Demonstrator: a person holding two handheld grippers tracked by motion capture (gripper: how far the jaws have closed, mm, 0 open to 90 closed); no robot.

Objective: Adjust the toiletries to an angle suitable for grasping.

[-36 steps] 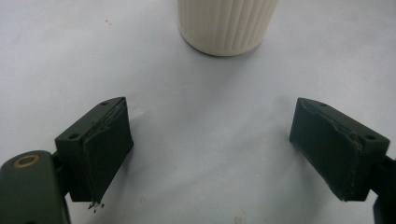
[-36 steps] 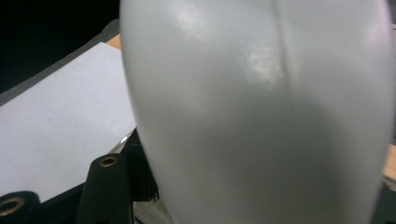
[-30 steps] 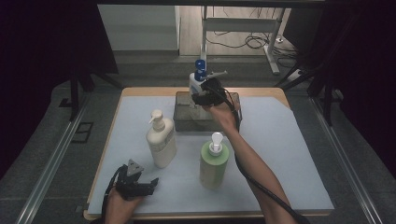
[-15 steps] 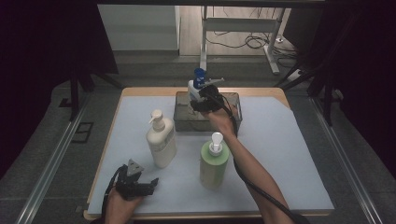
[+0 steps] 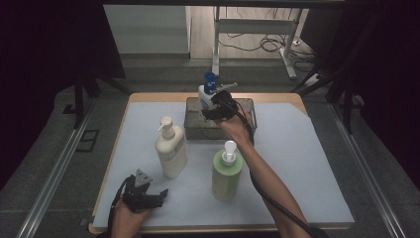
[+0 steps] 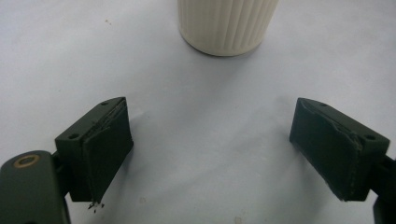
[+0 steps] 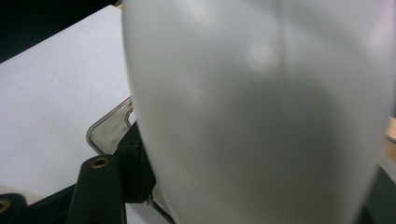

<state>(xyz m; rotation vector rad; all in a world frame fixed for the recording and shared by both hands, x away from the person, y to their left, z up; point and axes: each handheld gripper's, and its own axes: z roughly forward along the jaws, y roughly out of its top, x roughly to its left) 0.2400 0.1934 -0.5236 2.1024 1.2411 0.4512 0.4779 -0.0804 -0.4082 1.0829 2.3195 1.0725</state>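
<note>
A white bottle with a blue cap [image 5: 208, 89] is clamped in the right claw [image 5: 214, 105], held over the far left part of a dark clear tray [image 5: 247, 106] near the tabletop's far edge. In the right gripper view the white bottle [image 7: 261, 112] sits between the jaws, with the tray's rounded corner [image 7: 100, 133] beneath.

The left claw [image 5: 148, 198] rests near the front left corner of the tabletop [image 5: 297, 163], jaws spread wide and holding nothing. In its own view the left claw [image 6: 224, 158] faces bare white surface, with a cream pump bottle [image 6: 227, 25] just ahead. From above, the cream pump bottle [image 5: 171, 148] stands left of centre and a green pump bottle [image 5: 227, 171] beside it, near the right forearm. The right half of the tabletop is open out to its edge.
</note>
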